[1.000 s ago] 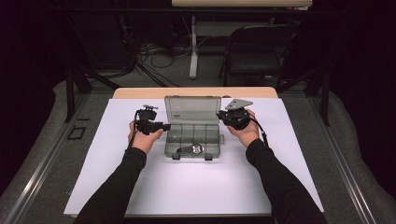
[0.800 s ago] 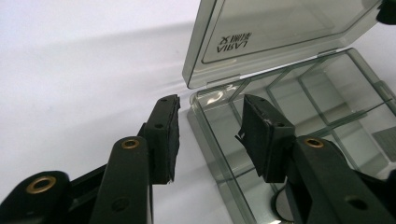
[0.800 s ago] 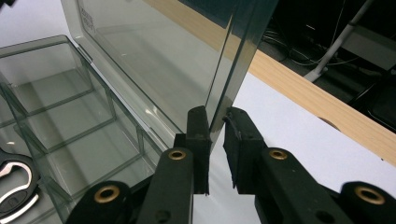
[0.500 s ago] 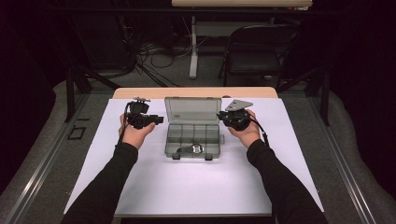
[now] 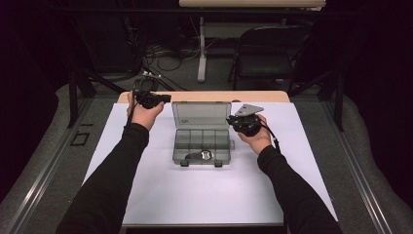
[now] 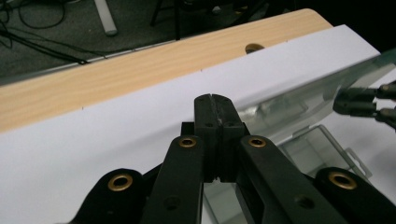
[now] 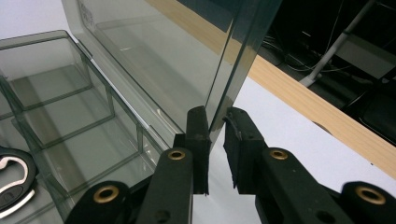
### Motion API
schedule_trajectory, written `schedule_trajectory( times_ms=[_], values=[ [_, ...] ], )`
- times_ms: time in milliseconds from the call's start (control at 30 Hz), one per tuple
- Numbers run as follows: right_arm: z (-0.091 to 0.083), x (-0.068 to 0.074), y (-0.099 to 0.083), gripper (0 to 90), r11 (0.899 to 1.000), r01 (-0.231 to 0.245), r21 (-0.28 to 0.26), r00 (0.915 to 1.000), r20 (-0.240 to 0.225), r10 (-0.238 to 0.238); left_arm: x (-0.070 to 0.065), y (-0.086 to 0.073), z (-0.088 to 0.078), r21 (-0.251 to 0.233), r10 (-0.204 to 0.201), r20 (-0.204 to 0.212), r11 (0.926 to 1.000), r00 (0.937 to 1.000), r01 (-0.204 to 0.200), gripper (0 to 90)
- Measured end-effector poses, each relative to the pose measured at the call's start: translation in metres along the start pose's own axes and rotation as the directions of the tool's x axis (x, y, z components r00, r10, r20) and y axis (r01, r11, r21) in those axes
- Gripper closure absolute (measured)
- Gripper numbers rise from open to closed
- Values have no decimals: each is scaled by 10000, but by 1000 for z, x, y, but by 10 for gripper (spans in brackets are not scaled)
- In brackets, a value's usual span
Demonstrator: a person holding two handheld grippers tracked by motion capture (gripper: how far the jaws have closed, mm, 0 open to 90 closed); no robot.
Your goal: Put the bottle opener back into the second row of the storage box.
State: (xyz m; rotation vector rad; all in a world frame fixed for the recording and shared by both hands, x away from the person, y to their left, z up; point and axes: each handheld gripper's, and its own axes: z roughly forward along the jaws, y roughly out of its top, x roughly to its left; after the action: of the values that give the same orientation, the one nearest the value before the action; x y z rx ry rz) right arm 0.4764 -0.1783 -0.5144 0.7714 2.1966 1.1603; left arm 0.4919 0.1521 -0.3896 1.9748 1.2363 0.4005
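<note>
A clear grey compartment box point(image 5: 202, 144) stands mid-table with its lid point(image 5: 200, 114) raised upright. A metal and black tool point(image 5: 200, 156) lies in a front compartment. My right gripper point(image 5: 231, 120) is shut on the lid's right edge; in the right gripper view the lid point(image 7: 154, 56) edge runs between my right gripper's point(image 7: 215, 119) pads. My left gripper point(image 5: 167, 99) hovers to the left of the lid, apart from it. Its jaws have just been closing, and my left gripper point(image 6: 215, 99) stands shut with nothing between its pads.
A white sheet point(image 5: 204, 195) covers the table, with a wooden strip point(image 5: 195, 96) along the far edge. Behind the table are a folding chair point(image 5: 268, 58), a table leg point(image 5: 201, 48) and floor cables point(image 5: 165, 53). Dark frame posts stand at both sides.
My left gripper has risen and drawn back from the box's left side toward the far edge, and its jaws have closed. The right gripper and the lid have kept still.
</note>
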Motion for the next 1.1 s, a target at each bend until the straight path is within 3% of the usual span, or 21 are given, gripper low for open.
schedule_trajectory(
  times_ms=[167, 367, 1100],
  values=[
    [1, -2, 0, 806, 10000, -45, 18, 10000, 67, 45, -10, 12, 14, 203, 247, 166, 9995, 9996, -250, 900],
    [3, -2, 2, 809, 9999, -133, 57, 9998, 126, 132, -16, 10, 26, 524, 370, 262, 9979, 9990, -384, 900],
    [1, -1, 2, 819, 9993, -357, 96, 9993, 72, 356, -19, 0, 21, 461, 354, 436, 9982, 9984, -375, 900]
  ],
)
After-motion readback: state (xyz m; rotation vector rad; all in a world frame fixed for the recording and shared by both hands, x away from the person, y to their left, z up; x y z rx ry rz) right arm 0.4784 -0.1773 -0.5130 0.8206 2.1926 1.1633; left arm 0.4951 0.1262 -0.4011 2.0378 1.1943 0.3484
